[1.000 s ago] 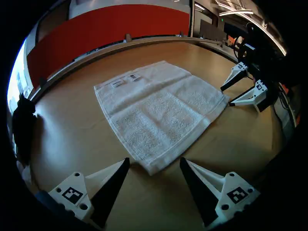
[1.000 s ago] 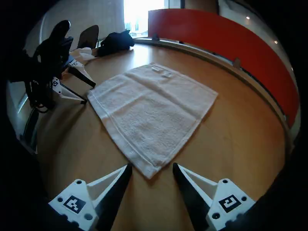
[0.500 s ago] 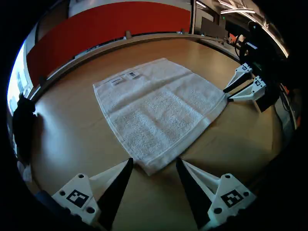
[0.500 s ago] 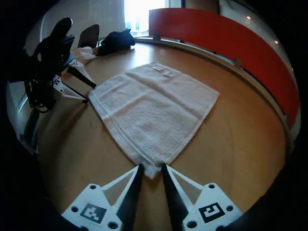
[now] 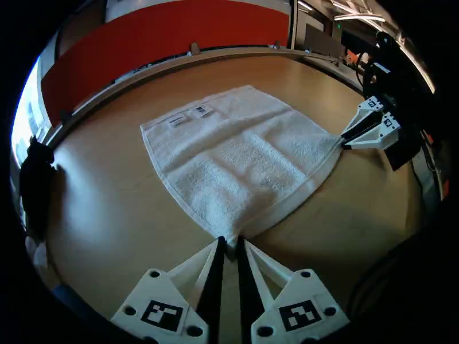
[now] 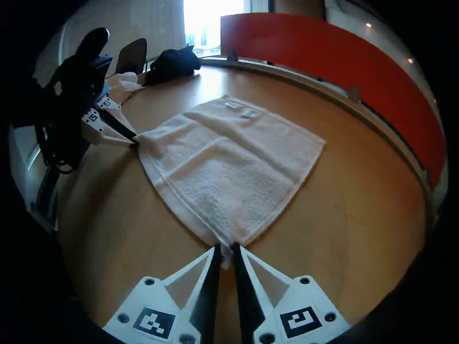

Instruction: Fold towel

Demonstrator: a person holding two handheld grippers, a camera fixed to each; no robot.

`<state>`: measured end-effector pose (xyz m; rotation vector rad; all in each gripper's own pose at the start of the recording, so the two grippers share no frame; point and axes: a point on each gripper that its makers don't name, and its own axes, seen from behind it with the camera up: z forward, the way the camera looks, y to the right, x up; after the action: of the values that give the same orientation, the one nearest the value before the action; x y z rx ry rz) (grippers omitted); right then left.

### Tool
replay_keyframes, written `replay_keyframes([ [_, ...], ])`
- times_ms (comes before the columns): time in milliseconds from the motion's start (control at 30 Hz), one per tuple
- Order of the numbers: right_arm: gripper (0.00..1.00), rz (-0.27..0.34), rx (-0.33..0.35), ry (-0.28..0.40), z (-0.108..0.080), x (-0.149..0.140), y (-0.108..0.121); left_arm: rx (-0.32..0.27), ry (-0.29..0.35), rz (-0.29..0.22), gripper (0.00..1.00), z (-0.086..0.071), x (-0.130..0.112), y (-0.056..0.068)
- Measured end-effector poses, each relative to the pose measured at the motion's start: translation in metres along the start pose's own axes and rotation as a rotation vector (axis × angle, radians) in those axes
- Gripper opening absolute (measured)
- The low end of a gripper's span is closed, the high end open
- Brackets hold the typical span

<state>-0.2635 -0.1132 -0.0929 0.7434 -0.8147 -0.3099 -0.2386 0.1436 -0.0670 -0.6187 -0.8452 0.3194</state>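
A white terry towel (image 5: 241,155) lies spread on a smooth, glossy wooden tabletop (image 5: 103,189). It is roughly square, with a looped nubbly pile and a flat woven band along its hems. Two small sewn-in labels (image 5: 189,114) sit near its far edge, toward 11 o'clock in the left gripper view. A matte red panel (image 5: 160,40) curves along the tabletop's far rim at 12 o'clock.

The left hand-held gripper (image 5: 229,243) comes in low from 6 o'clock. Its black-edged white fingers are drawn almost together and pinch the towel's nearest corner, so the cloth puckers toward the tips. The right hand-held gripper (image 6: 225,249) is posed the same way at 6 o'clock in its own view, nearly closed with another corner nipped between both fingers. In the left gripper view it reaches in from 3 o'clock, tips on the towel's edge.
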Motion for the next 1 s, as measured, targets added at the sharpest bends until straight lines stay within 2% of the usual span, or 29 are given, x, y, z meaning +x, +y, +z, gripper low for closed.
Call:
replay_keyframes([
  [300, 0.16, 0.009, -0.015, 0.041, -0.015, 0.014, 0.003, -0.024, 0.007, -0.053, 0.15, -0.011, 0.006, 0.004],
  [500, 0.16, 0.001, -0.025, 0.065, -0.032, 0.026, 0.002, -0.020, 0.036, -0.064, 0.15, -0.029, 0.020, 0.005],
  [1000, 0.16, -0.036, -0.027, 0.106, -0.080, 0.051, -0.007, -0.053, 0.061, -0.075, 0.15, -0.074, 0.038, 0.020],
])
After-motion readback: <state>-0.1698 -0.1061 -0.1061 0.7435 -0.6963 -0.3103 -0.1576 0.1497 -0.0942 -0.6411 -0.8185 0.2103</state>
